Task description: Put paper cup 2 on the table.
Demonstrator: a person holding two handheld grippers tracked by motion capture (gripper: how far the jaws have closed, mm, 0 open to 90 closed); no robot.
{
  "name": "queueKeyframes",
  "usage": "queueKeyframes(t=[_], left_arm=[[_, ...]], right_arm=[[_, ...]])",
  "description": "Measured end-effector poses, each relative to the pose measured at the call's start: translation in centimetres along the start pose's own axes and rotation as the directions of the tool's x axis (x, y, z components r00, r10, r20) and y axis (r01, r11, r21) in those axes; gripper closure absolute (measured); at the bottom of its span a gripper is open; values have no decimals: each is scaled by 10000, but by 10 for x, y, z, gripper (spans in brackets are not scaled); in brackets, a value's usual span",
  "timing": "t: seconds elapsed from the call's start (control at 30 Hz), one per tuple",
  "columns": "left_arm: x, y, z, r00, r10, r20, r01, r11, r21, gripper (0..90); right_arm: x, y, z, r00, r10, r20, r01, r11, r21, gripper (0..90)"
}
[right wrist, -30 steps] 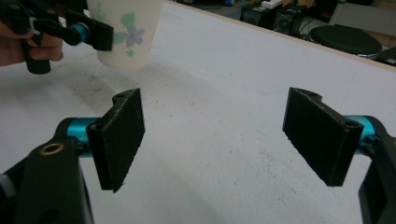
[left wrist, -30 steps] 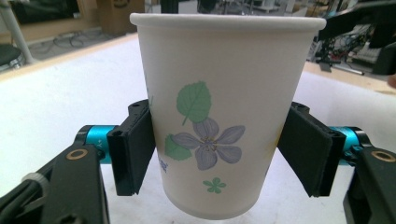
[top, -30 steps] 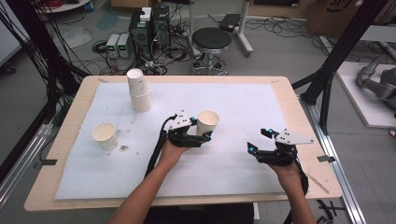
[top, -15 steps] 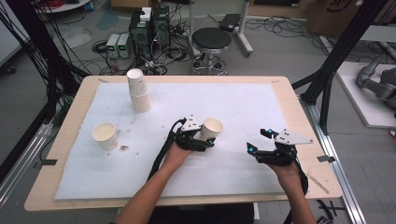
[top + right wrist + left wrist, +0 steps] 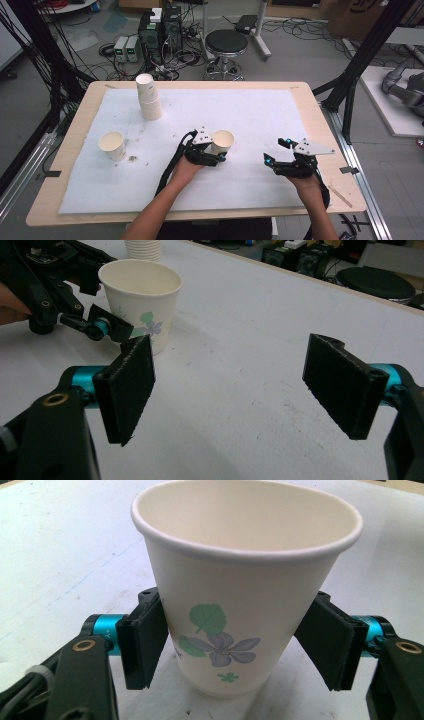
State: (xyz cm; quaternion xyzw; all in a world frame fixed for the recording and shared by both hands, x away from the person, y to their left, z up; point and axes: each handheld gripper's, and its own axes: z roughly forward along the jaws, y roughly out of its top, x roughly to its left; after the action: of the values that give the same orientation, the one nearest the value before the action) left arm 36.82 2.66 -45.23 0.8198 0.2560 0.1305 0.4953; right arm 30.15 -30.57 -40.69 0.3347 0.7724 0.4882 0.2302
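High view: wooden table (image 5: 320, 107) under a white mat (image 5: 260, 120), cluttered floor beyond. Two hand-held grippers work the near half, well apart from each other.

Stack of cups (image 5: 148, 97) stands upright at far left of the mat. A single cup (image 5: 113, 145) stands upright nearer the left edge, with dark crumbs (image 5: 133, 159) just beside it on the mat.

Flower-print cup (image 5: 245, 585) stands upright on the mat near centre, mouth up, long axis vertical. It lies straight ahead of the left gripper (image 5: 232, 645), between that gripper's two jaws. Left pad (image 5: 147, 640) touches the cup's lower wall; right pad (image 5: 327, 645) sits just at the wall, contact hard to confirm, perhaps a sliver of gap. No dent in the paper. Reads as a light clasp low on the cup, not a firm squeeze.

Right gripper (image 5: 227, 390) hovers over bare mat, jaws wide, nothing between them. From the right gripper view, the flower-print cup lies ahead and off to the left, left gripper beside it.

Judgement: left hand is far nearer and already aligned. Nothing blocks a lift. A carry toward the stack of cups passes clear mat; the single cup sits well off that line.
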Motion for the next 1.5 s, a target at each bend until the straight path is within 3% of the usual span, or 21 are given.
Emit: queueKeyframes(t=[0.2, 0.23, 0.4, 0.5, 0.53, 0.57, 0.73, 0.83, 0.87, 0.9, 0.97, 1.07, 1.27, 1.5], left_arm=[[1, -1, -4, 9997, -225, 34, 224, 9997, 24, 247], [2, -4, -8, 9995, -316, 79, 318, 9993, -208, 247], [4, -10, -24, 9988, -479, 121, 484, 9976, -492, 230], [6, -17, -48, 9988, -485, 96, 491, 9950, -864, 219], [6, -17, -48, 9988, -485, 96, 491, 9950, -864, 219], [8, -21, -61, 9988, -491, -70, 480, 9920, -1171, 219], [14, -31, -96, 9961, -690, -551, 569, 9788, -1970, 212], [19, -40, -115, 9908, -1043, -864, 810, 9676, -2392, 163], [19, -40, -115, 9908, -1043, -864, 810, 9676, -2392, 163], [23, -46, -126, 9882, -1238, -903, 956, 9587, -2679, 162], [25, -51, -135, 9860, -1347, -979, 1023, 9539, -2822, 163], [27, -57, -144, 9841, -1421, -1064, 1041, 9474, -3027, 163], [26, -61, -153, 9825, -1352, -1280, 899, 9465, -3100, 163], [25, -66, -164, 9789, -1502, -1384, 947, 9343, -3438, 165]], right_arm=[[0, 0, 0, 10000, 7, -16, -7, 10000, 2, 215], [0, 0, 0, 10000, 22, -22, -22, 10000, 2, 215], [0, -1, 0, 10000, 42, -28, -42, 10000, 38, 215], [0, -1, 0, 10000, 50, -65, -49, 10000, 42, 215], [0, -1, 0, 10000, 43, -60, -42, 10000, 50, 215], [0, -1, 1, 10000, 23, -76, -22, 10000, 26, 215], [3, 0, 2, 9999, -11, -172, 11, 10000, 13, 215], [4, 0, 2, 9998, 3, -213, -3, 10000, -20, 214], [4, 0, 2, 9998, -13, -208, 12, 10000, -33, 215], [4, -1, 2, 9998, -26, -193, 25, 10000, -35, 214], [5, -1, 1, 9998, 22, -208, -22, 10000, -15, 214], [6, -1, 0, 9998, -29, -210, 29, 10000, 27, 214], [13, -1, -5, 9999, -72, -117, 72, 10000, -27, 214], [21, -6, -10, 9999, -105, 51, 105, 9999, 113, 214]])
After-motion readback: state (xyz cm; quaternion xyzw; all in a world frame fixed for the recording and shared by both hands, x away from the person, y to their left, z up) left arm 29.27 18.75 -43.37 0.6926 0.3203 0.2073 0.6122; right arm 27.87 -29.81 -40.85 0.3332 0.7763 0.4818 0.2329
